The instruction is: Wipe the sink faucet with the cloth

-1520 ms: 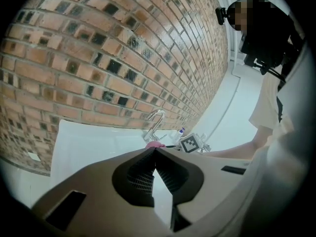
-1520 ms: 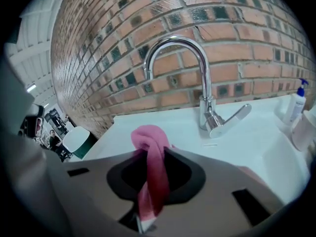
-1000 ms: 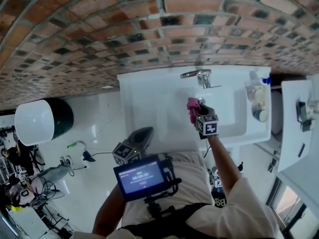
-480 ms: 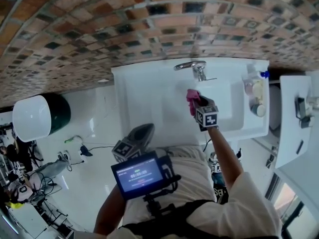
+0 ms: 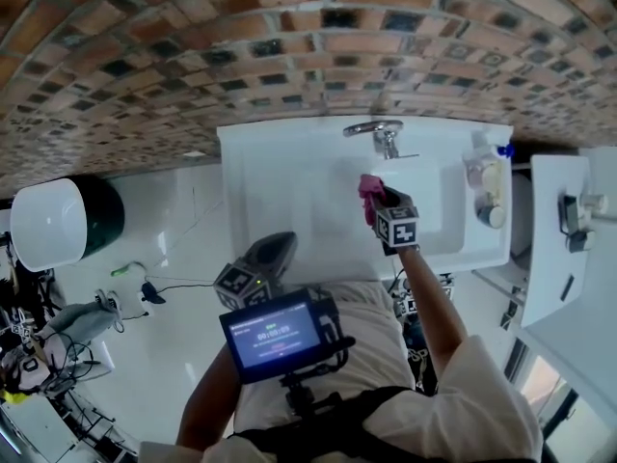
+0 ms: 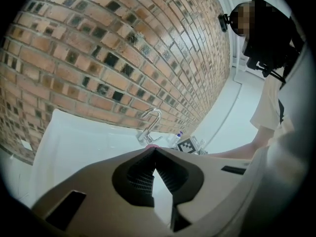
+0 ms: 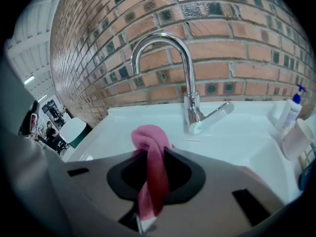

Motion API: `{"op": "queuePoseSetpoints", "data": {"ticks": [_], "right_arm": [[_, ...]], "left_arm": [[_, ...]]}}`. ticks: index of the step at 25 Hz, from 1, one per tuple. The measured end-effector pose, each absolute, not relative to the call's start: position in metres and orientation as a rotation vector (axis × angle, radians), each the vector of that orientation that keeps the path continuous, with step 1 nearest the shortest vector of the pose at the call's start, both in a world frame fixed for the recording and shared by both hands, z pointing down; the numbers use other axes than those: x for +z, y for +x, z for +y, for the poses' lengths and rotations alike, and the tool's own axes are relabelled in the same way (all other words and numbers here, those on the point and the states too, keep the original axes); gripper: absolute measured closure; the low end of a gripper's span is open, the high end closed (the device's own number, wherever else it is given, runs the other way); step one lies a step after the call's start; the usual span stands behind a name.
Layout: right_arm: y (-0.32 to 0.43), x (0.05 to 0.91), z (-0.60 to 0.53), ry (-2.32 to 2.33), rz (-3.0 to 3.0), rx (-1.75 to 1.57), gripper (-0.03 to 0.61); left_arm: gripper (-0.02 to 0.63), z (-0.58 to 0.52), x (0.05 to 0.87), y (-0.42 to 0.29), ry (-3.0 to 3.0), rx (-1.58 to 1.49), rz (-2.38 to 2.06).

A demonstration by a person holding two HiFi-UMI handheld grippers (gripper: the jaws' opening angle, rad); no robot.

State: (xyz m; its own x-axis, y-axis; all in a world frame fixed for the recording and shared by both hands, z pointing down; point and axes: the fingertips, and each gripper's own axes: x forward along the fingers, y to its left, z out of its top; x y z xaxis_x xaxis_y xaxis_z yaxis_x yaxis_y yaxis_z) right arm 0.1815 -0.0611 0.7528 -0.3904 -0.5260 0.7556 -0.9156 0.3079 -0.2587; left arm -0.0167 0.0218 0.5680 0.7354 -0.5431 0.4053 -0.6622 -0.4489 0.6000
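A chrome faucet point(image 5: 377, 133) point(image 7: 174, 70) with a curved spout and side lever stands at the back of the white sink point(image 5: 289, 186), against the brick wall. My right gripper point(image 5: 377, 205) point(image 7: 150, 179) hovers over the basin a short way in front of the faucet, shut on a pink cloth point(image 5: 369, 197) point(image 7: 153, 167) that bunches out past its tips. The cloth does not touch the faucet. My left gripper point(image 5: 280, 249) point(image 6: 154, 154) hangs low at the sink's front edge, shut and empty; the faucet point(image 6: 149, 125) shows beyond it.
A soap pump bottle point(image 7: 290, 107) and a white cup point(image 7: 297, 138) stand on the sink's right ledge. A second white basin point(image 5: 559, 258) lies further right. A white round bin point(image 5: 53, 225) and cables sit on the floor at left. A phone screen point(image 5: 273, 334) is mounted on my chest.
The right gripper with the cloth has stayed in front of the faucet, barely shifting. The left gripper has kept its place at the sink's front edge.
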Motion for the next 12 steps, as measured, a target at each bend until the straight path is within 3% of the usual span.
{"op": "queuePoseSetpoints", "data": {"ticks": [12], "right_arm": [[0.167, 0.748, -0.089, 1.374, -1.965, 0.889, 0.505]], "left_arm": [[0.614, 0.008, 0.556, -0.045, 2.198, 0.221, -0.855]]}}
